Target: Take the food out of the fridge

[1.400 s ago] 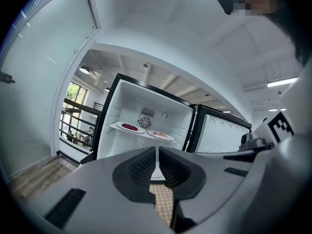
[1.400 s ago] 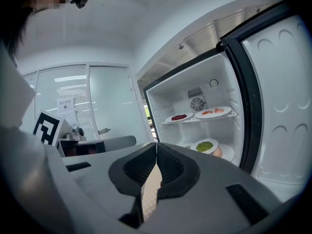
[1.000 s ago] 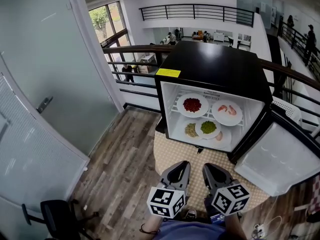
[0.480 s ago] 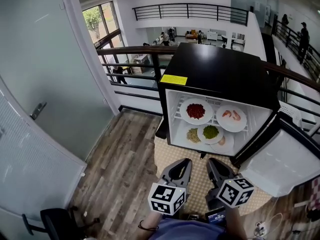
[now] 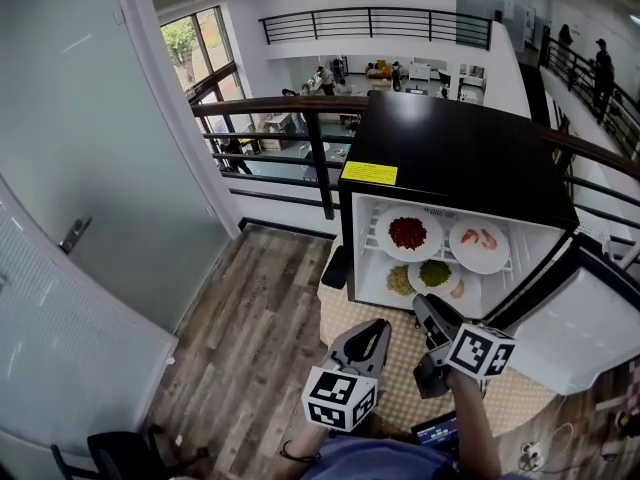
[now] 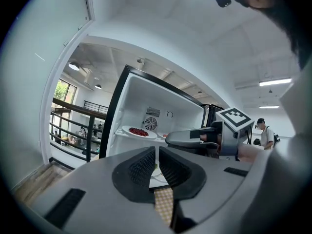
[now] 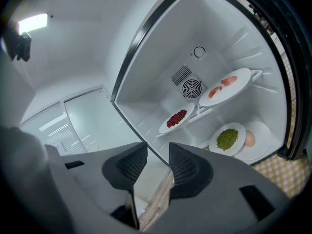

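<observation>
Evidently approaching: right tongs (image 5: 428,313) just opening, empty; left tongs (image 5: 376,330) closed, empty; food (image 5: 407,233) in fridge (image 5: 460,158) needs a plate-rim grip.

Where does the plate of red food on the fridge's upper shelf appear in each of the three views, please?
Head view: the plate of red food lies right of centre, at the shelf's left end.
Left gripper view: it lies left of centre, just below the fan.
Right gripper view: it lies near the centre, tilted, below and left of the fan.
Shared landmark: the open fridge, with this plate on its upper shelf.
</observation>
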Demonstrator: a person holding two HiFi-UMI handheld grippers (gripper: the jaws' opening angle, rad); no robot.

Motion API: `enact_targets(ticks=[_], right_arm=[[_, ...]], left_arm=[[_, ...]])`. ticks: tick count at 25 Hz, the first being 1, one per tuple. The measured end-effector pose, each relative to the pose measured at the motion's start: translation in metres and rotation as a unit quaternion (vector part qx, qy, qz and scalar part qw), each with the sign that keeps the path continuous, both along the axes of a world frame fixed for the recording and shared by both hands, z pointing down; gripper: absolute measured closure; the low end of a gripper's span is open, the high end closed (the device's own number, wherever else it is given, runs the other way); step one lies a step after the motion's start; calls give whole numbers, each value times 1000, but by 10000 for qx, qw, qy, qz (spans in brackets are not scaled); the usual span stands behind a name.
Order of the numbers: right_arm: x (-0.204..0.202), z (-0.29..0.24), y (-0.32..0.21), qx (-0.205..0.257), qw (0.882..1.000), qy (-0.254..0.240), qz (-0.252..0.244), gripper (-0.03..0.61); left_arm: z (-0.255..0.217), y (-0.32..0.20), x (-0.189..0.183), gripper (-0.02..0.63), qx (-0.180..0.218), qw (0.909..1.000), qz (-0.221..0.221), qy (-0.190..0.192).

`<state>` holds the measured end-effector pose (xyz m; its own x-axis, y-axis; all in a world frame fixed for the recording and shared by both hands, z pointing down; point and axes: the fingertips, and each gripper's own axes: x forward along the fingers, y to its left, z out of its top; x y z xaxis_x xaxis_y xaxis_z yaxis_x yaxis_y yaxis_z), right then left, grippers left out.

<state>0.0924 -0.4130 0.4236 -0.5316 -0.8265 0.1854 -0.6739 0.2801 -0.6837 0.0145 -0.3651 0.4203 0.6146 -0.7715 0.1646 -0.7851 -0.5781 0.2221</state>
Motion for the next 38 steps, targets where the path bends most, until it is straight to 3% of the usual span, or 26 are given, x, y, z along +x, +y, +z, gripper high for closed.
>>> enact_targets(ticks=[4,9,14,18,23,26,31,34,38], right_arm=[[-1,-2,-26,-30,9996,-72,287,437],[-5,15,-64,-566,9933,-728,690,356],[-8,25,-96,-829,9840,-1200,1025,356],[-3,32,-113,-1057,9685,-1815,1341,356],[-1,44,-122,-1184,9578,-2235,1370,358],[-1,36,-121,-1047,9556,-2399,1355,453],[1,35,-113,-1149,9524,-2526,1259,462],[2,30,-106,-1137,9490,-2689,1190,526],[5,29,-100,-1224,9423,-2892,1165,535]], left_arm=[[1,-9,-4,594,1,10000,87,5],[1,-19,-6,594,21,9998,211,17],[3,-25,-10,594,-4,9996,283,11],[4,-29,-17,594,-27,9996,278,-14],[8,-32,-24,594,-66,9998,207,-43],[11,-33,-28,594,-98,9998,151,-51],[13,-32,-28,594,-128,9998,121,-72],[14,-31,-26,594,-130,9998,116,-76],[12,-30,-24,594,-129,9998,116,-78]])
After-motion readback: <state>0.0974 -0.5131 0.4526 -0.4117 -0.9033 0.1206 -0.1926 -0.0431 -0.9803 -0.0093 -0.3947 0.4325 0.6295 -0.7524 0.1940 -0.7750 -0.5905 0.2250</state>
